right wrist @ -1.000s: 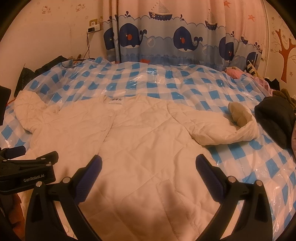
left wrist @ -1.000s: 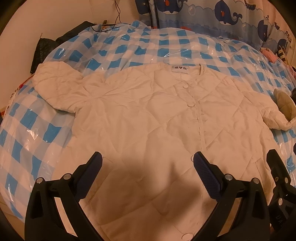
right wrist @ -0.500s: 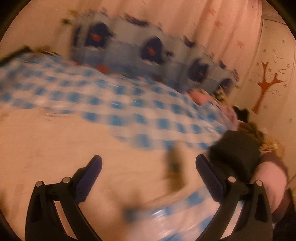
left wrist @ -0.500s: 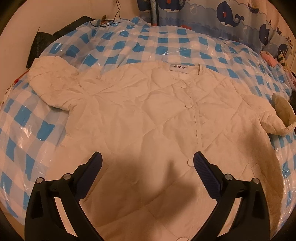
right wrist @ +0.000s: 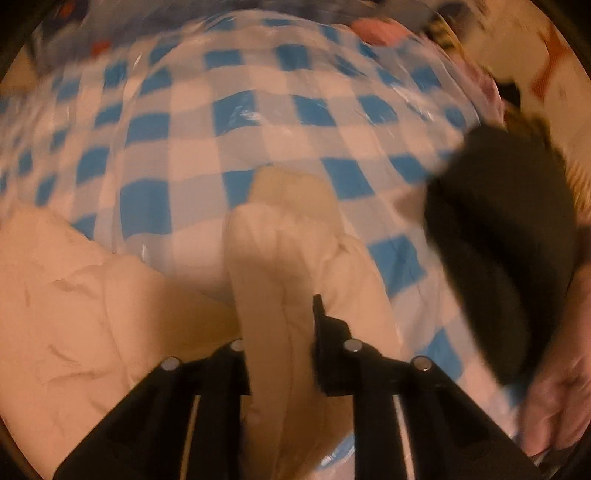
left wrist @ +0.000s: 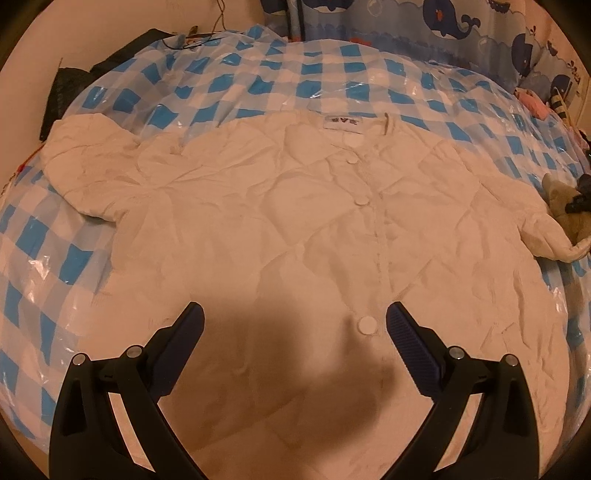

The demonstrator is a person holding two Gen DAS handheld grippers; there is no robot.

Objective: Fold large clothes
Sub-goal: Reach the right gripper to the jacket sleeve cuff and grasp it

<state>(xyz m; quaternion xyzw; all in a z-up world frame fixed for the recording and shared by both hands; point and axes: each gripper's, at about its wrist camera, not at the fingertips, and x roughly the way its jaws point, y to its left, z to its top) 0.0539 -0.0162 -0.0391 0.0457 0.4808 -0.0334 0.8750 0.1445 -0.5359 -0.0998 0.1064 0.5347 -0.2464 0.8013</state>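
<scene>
A white quilted jacket (left wrist: 295, 229) lies spread face up on a bed with a blue and white checked cover (left wrist: 332, 74), buttons down its front, sleeves out to both sides. My left gripper (left wrist: 295, 325) is open and empty, held above the jacket's lower front. In the blurred right wrist view, my right gripper (right wrist: 280, 325) is shut on the jacket's right sleeve (right wrist: 288, 251) near its cuff; the sleeve is pinched between the jaws. That cuff end and the right gripper's tip (left wrist: 576, 205) show at the far right of the left wrist view.
A dark garment (right wrist: 509, 251) lies on the bed just right of the sleeve. A whale-print curtain (left wrist: 461, 22) hangs behind the bed. Dark clothes and a cable (left wrist: 122, 55) sit at the far left corner. Pink items (left wrist: 535, 103) lie at the far right.
My right gripper swung right and down to the right sleeve and closed on it. My left gripper stayed open and drifted slightly over the jacket's front.
</scene>
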